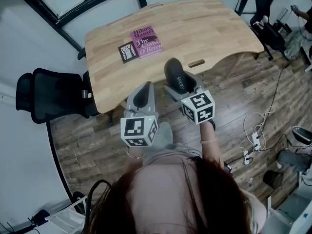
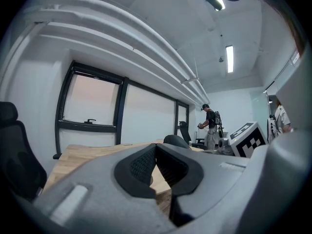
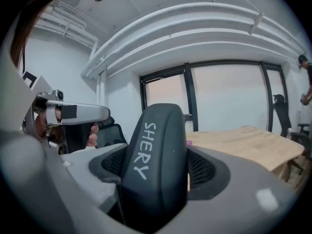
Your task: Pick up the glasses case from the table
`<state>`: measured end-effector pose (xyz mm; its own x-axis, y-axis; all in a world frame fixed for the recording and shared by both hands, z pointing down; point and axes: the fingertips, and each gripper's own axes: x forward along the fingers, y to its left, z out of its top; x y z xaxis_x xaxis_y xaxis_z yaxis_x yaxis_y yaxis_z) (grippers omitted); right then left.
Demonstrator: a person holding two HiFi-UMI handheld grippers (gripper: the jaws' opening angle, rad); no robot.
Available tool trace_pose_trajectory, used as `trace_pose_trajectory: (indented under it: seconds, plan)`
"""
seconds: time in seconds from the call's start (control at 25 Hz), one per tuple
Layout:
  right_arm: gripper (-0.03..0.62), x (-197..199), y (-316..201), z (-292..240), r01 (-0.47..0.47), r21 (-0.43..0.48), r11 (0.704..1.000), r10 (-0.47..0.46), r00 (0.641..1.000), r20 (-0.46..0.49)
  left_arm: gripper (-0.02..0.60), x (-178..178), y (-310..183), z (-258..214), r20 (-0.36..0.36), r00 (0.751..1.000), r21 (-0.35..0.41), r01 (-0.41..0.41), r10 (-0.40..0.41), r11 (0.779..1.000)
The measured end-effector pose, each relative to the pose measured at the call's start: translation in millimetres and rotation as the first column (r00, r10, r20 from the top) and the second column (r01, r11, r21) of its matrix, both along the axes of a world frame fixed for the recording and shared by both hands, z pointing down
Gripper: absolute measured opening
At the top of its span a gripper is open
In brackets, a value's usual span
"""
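Two grippers we see mid-frame, right gripper [image 1: 179, 83] pinching the dark glasses case [image 1: 173, 71], left gripper [image 1: 142, 96] pressed together, table [image 1: 204, 18] across the upper frame.

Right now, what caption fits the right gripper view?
Right hand-held gripper clamps a dark glasses case, wooden table behind.

Black, magenta, pale wood
The black glasses case [image 3: 155, 165] is showing white lettering; at eleven o'clock of it, a magenta-and-black book [image 1: 145, 42] is lying on the pale wooden table [image 1: 204, 23].

Wood desk [image 1: 195, 28], blk chair [image 1: 46, 94] left; plank floor [image 1: 243, 96]; big windows [image 3: 229, 96].
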<state>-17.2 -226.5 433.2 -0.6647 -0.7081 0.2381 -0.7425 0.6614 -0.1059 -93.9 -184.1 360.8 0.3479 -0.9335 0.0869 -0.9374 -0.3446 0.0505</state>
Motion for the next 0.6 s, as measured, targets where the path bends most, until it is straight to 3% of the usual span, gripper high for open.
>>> trace_pose_trajectory:
  seconds: [0.6]
  plan:
    - [0.37, 27.8, 43.5, -28.6, -0.026, 0.081, 0.996, 0.023, 0.999, 0.033, 0.005, 21.6, 42.0, -12.8, 0.025, 1.0, 0.03, 0.0, -0.001, 1.0]
